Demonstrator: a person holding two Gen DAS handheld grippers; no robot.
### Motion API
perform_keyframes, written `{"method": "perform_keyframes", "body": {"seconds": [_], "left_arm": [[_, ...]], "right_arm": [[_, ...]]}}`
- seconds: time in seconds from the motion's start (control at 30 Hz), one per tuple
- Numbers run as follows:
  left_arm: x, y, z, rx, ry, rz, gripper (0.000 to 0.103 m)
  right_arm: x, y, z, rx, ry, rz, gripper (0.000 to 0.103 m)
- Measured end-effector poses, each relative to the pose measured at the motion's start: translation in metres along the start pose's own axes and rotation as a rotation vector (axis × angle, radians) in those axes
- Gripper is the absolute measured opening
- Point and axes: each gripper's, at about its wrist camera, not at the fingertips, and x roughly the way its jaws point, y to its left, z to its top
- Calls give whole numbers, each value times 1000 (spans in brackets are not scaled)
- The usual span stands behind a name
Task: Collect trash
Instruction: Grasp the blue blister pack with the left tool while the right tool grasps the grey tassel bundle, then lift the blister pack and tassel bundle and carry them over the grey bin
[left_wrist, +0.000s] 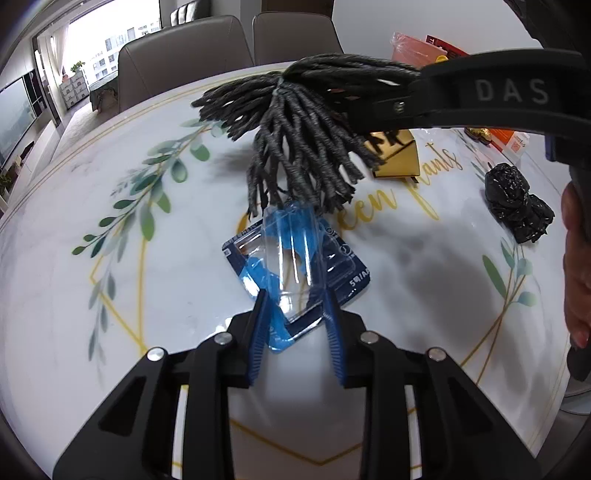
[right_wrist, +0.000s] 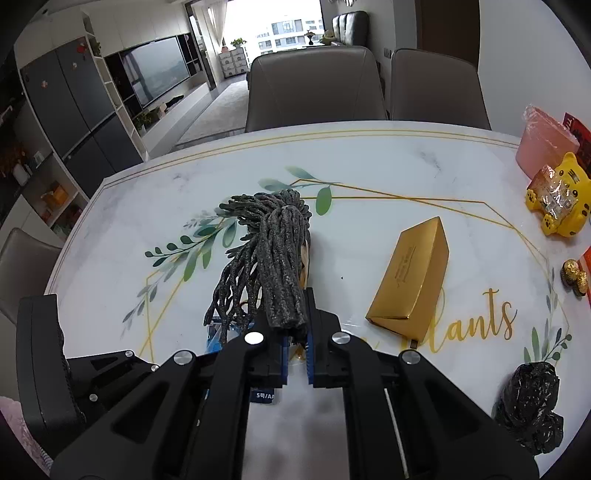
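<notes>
Blue ribbed pads of the left gripper (left_wrist: 298, 312) are seen closed in on the near end of a clear plastic blister pack (left_wrist: 295, 258), which lies on its dark blue backing card on the bench (left_wrist: 110, 295); the pads touch its two side edges, so the pack is pinched. Just beyond the pack's far edge, the loose ends of a bundle of dark grey yarn strands (left_wrist: 295, 140) hang down and brush the plastic. That bundle is held up by the right gripper (right_wrist: 297, 354), whose jaws are pressed together on one end of the strands, the rest drooping forward and to the left over the blue card. A gold box (right_wrist: 410, 273) lies to the right of the bundle, apart from it, with bare bench between. A crumpled black plastic bag (right_wrist: 528, 406) sits near the right rim of the bench, well apart from both grippers. Against the far right edge are crowded a pink container (right_wrist: 543, 144), a yellow tiger figure (right_wrist: 557, 199) and gold-wrapped sweets (right_wrist: 574, 280). Left and far portions of the bench are left open up to the gold border line, behind which two grey chairs (right_wrist: 314, 88) are drawn up close to the rim.
</notes>
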Motion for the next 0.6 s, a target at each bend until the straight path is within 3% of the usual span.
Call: {"method": "perform_keyframes", "body": {"seconds": [0.3, 0.6], "left_arm": [[-48, 30, -18, -16, -43, 15, 29], [-118, 83, -62, -39, -79, 74, 29]], "right_arm": [[-40, 33, -4, 12, -53, -8, 6], [-85, 100, -26, -1, -91, 12, 6]]}}
